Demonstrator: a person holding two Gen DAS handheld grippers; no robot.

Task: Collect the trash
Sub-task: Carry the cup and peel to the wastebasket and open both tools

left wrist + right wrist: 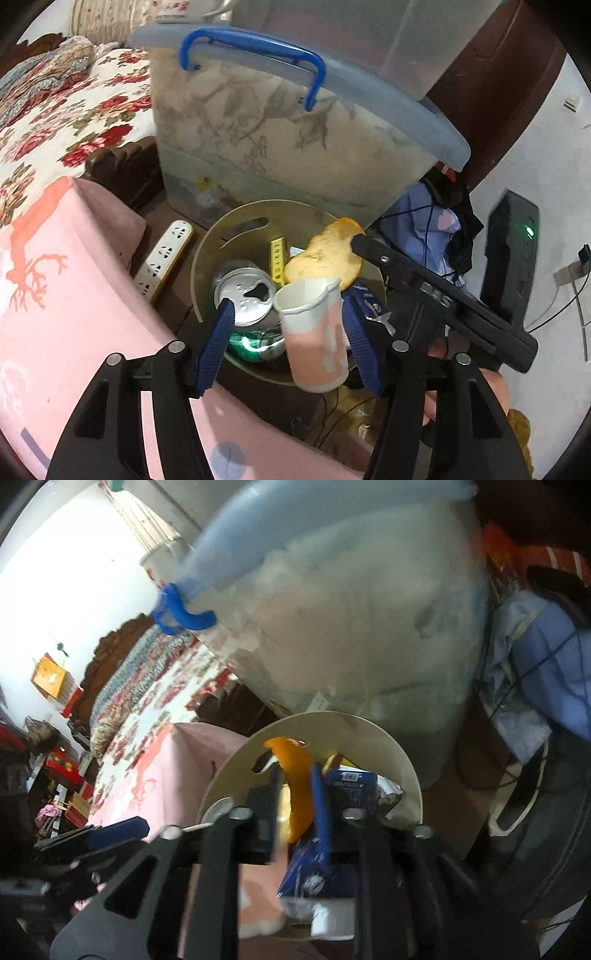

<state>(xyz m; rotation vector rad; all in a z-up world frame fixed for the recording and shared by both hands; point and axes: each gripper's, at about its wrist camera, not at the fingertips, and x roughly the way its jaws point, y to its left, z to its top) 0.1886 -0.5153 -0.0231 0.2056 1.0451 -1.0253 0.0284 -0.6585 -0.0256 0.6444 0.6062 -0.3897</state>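
A round beige trash bin (207, 254) stands on the floor and holds a silver can (243, 291), a green can (258, 345), a yellow packet (277, 258) and a blue wrapper (351, 794). My left gripper (288, 317) is open above the bin; a pink-and-white paper cup (314, 332) sits between its blue pads, touching only the right one. My right gripper (295, 771) is shut on an orange peel (295, 775) over the bin. The peel (325, 258) and the right gripper's black body show in the left wrist view too.
A large clear storage box (280, 147) with a blue handle (255, 48) stands right behind the bin. A pink cushion (62, 295) lies at the left, a white power strip (164, 254) beside it. Blue cloth (424, 229) and a black device (511, 251) are at the right.
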